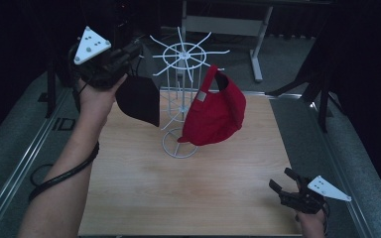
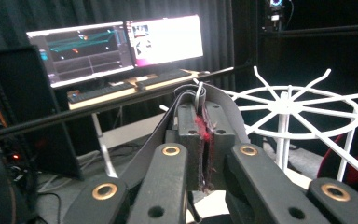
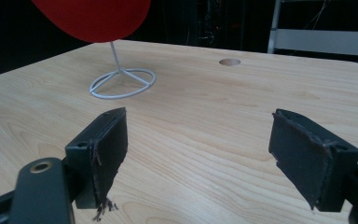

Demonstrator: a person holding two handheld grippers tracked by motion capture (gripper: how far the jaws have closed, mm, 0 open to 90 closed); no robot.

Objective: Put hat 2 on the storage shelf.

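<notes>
The left gripper (image 1: 129, 54) is raised above the table's far-left corner, at about ten o'clock from the white wire rack (image 1: 183, 94), and its jaws are pressed together on a grey strap or edge of the dark cap (image 1: 139, 99). In the left gripper view that strip of fabric (image 2: 200, 100) stands up between the clamped pads (image 2: 189, 140), with frayed red and dark threads showing at the seam, and the rack's spoked top ring (image 2: 289, 105) lies off at about three o'clock. The dark cap hangs from this grip clear of the wooden table (image 1: 188, 193), just beside the rack's left side. A red cap (image 1: 213, 114) hangs on the rack's right side, at about four o'clock from the top ring. The right gripper (image 1: 283, 184) sits low at the table's near-right corner, at about five o'clock from the rack, its jaws spread wide with bare tabletop between the pads (image 3: 105, 149) and nothing held.
</notes>
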